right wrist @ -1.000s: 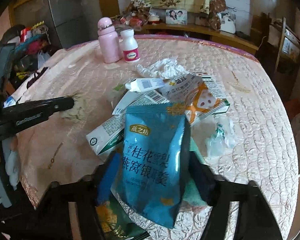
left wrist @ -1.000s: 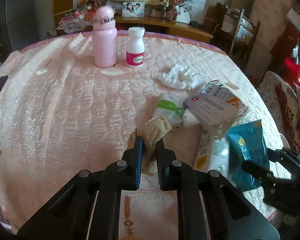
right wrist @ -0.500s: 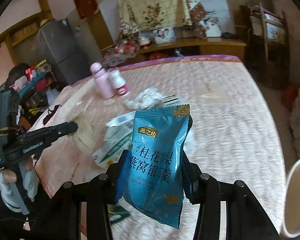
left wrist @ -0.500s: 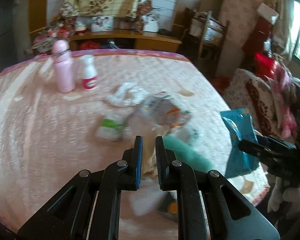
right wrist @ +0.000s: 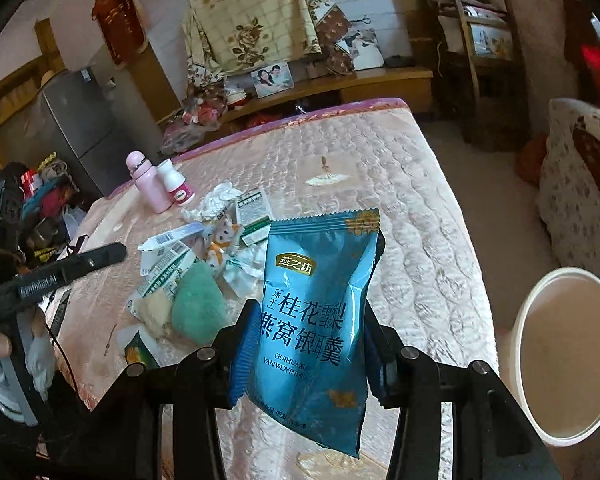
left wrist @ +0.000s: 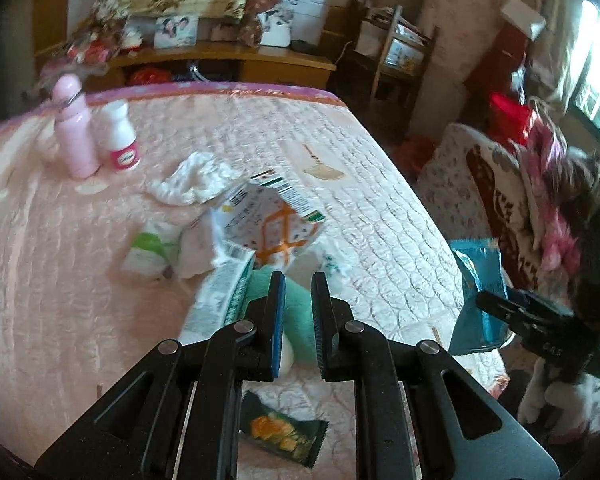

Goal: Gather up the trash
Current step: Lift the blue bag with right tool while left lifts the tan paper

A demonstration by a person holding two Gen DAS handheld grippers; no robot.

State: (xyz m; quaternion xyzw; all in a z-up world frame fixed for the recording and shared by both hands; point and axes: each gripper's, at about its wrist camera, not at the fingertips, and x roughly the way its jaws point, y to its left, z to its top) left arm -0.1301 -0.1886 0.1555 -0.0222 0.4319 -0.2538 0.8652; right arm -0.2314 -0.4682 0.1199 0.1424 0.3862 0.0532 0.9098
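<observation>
Carrying the blue packet, clamped in the right gripper, above the bed. Next: position it over the white bin and release. Left gripper nearly closed, empty.

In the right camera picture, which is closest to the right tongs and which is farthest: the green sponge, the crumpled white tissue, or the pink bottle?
1. Green sponge: just left of the right tongs, on the near part of the bed.
2. White tissue: farther up the bed, past the torn wrappers.
3. Pink bottle: farthest, up left beside the white bottle.
</observation>
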